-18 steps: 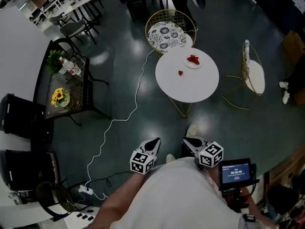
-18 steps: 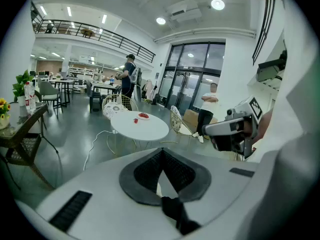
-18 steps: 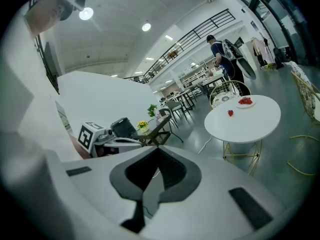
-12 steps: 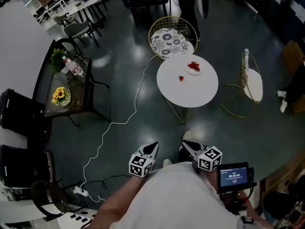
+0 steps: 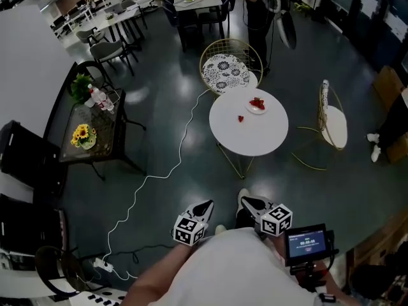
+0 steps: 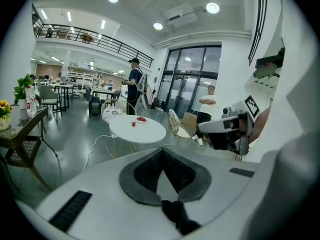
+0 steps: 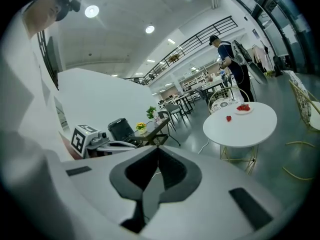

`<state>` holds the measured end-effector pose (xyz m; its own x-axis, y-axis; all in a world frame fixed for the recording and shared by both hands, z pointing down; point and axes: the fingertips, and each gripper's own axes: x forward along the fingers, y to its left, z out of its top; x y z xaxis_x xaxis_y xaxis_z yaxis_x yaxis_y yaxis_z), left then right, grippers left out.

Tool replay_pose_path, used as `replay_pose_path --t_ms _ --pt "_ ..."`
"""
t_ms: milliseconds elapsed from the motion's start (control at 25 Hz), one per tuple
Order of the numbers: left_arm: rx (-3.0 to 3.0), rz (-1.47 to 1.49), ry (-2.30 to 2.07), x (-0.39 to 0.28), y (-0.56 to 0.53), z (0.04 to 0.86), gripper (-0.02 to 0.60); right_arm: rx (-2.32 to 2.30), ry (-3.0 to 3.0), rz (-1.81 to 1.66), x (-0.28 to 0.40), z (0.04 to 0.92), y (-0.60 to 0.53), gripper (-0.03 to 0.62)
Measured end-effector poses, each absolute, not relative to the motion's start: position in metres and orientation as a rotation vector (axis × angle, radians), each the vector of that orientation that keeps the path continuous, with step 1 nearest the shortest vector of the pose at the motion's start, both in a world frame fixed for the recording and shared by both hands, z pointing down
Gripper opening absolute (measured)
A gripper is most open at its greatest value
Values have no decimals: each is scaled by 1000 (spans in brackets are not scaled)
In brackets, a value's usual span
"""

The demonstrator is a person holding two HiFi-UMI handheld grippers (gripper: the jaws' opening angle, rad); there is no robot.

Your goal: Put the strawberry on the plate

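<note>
- Left gripper (image 5: 205, 204) (image 6: 161, 150): held low at the person's body, well short of the round white table (image 5: 248, 136); jaws pressed together, nothing between them; marker cube with a black-and-white square pattern, no lettering.
- Right gripper (image 5: 246, 199) (image 7: 156, 150): alongside the left one, equally far from the table; jaws together, nothing between them; same kind of marker cube.
- Round white table: gold wire legs, on a dark glossy floor.
- Dark side table (image 5: 105, 123): well left of the round table; carries sunflowers (image 5: 81, 134) and bottles.
- Gold wire chair (image 5: 224, 65): patterned cushion, touching the table's far edge.
- Second gold chair (image 5: 335, 116): near the table's right.
- White cable (image 5: 159, 164): trails over the floor left of the table.
- Small screen (image 5: 308, 243): just beside the right gripper; lit figures too small to read.
- Plate (image 5: 261, 108): near the table's far edge, holds red fruit.
- Strawberry (image 5: 240, 118) (image 7: 228, 118): on the bare tabletop, near the plate, not touching it.
</note>
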<state>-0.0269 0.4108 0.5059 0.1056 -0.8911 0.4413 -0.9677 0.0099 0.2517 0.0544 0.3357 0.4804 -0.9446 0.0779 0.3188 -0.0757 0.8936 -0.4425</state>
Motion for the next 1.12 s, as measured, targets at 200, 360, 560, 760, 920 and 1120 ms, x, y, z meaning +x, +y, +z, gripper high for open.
replay_pose_path --t_ms 200,360,560,760,920,1120 --pt "1915 217 -1784 -18 414 506 8 35 -2711 668 67 483 344 8" --pt "1939 224 -1771 -16 410 509 8 64 -2711 670 72 487 342 8" --pt "1956 219 -1767 -13 408 507 8 84 -2710 661 75 485 340 8" --pt "1941 211 -1778 -16 413 507 8 70 -2710 659 72 486 344 8" --pt "1928 202 -1795 -22 416 506 8 67 -2706 655 66 486 342 8" --pt "1917 199 -1809 -28 418 506 8 52 -2705 657 58 487 343 8"
